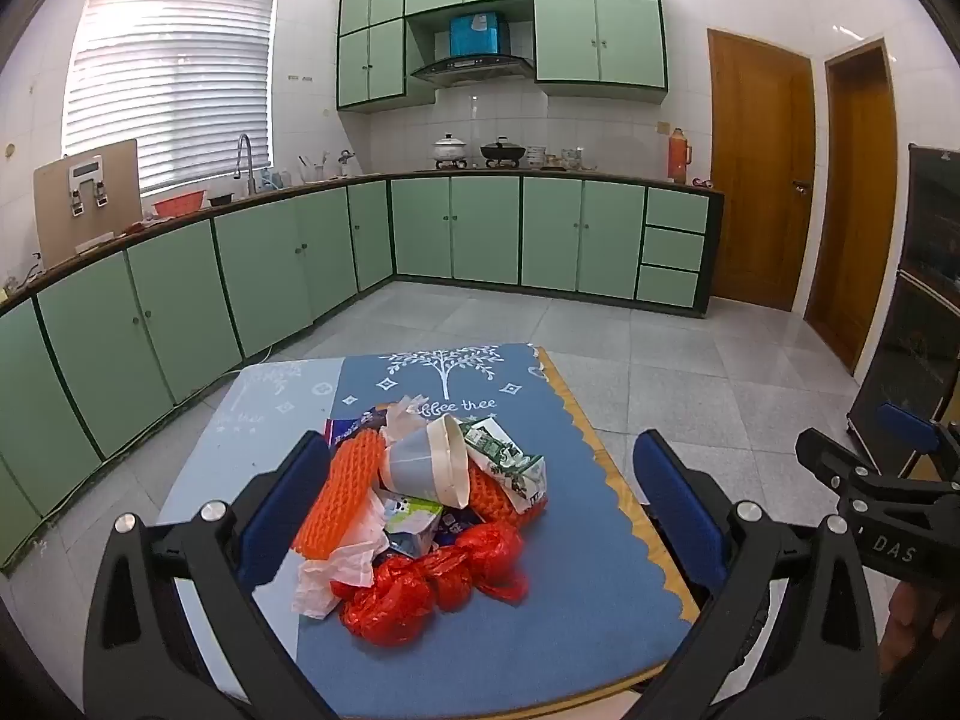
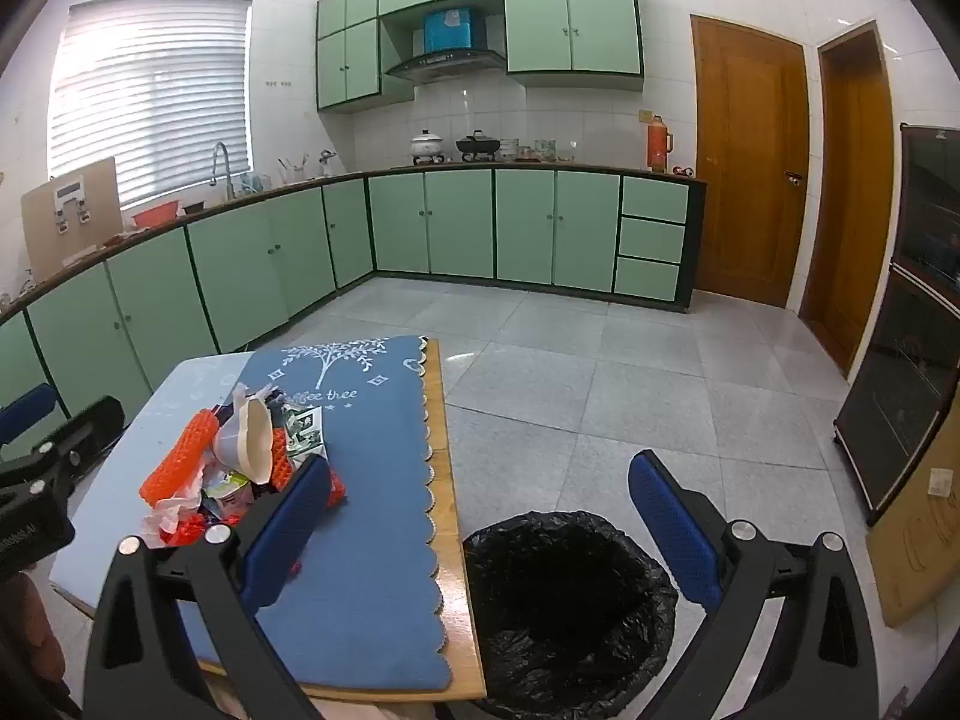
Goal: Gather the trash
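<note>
A heap of trash lies on a blue tablecloth (image 1: 576, 546): a red plastic bag (image 1: 432, 582), orange foam netting (image 1: 345, 489), a paper cup (image 1: 429, 462) on its side, a green-printed carton (image 1: 510, 456) and crumpled white paper (image 1: 336, 570). My left gripper (image 1: 483, 516) is open, its blue pads on either side of the heap and above it, touching nothing. My right gripper (image 2: 480, 531) is open and empty, over the table's right edge. A bin with a black liner (image 2: 570, 606) stands on the floor just right of the table. In the right wrist view the trash heap (image 2: 240, 456) lies left of that gripper.
The low wooden table (image 2: 447, 480) stands on a grey tiled floor (image 2: 630, 396). Green kitchen cabinets (image 1: 300, 264) run along the left and back walls. Two wooden doors (image 1: 762, 168) are at the back right, a dark glass-fronted cabinet (image 2: 912, 360) at the right. A cardboard piece (image 2: 924, 534) leans there.
</note>
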Tool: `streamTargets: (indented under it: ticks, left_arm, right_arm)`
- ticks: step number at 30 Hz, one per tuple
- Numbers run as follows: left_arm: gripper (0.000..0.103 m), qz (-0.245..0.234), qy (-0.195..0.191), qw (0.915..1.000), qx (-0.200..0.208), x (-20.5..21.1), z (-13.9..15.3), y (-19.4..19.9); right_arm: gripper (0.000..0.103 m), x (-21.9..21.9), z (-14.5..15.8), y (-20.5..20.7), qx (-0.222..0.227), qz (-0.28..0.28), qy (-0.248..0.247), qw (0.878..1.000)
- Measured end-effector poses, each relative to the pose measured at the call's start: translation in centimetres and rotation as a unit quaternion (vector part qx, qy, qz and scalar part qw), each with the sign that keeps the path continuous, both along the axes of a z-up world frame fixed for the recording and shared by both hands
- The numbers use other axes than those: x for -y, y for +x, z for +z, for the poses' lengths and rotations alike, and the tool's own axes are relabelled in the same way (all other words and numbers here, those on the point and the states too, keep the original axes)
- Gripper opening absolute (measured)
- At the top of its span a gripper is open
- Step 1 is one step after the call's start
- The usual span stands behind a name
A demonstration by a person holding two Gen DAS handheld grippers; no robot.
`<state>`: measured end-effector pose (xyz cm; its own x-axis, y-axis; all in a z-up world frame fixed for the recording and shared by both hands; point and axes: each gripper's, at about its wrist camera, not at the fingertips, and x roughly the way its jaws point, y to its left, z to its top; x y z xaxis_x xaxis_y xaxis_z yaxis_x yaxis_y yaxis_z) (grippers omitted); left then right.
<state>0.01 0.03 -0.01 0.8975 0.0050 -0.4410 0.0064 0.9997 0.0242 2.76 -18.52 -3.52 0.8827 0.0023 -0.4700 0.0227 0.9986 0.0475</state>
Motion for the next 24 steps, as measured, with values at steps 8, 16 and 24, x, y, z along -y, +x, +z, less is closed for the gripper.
streamTargets:
  ticks: [8, 16, 24]
  left_arm:
    - [0.098, -0.002, -0.002, 1.0, 0.002, -0.27, 0.03, -0.09]
    - [0.098, -0.001, -0.002, 1.0, 0.002, -0.41, 0.38, -0.48]
    - [0.098, 0.0, -0.001, 1.0, 0.003, -0.56, 0.55, -0.53]
  right_arm:
    - [0.097, -0.04, 0.06, -0.03, 0.002, 0.0, -0.001, 1.0]
    - [0.097, -0.05, 0.09, -0.02, 0.002, 0.0, -0.001, 1.0]
    - [0.097, -0.06, 0.05, -0.01, 0.002, -0.001, -0.001, 1.0]
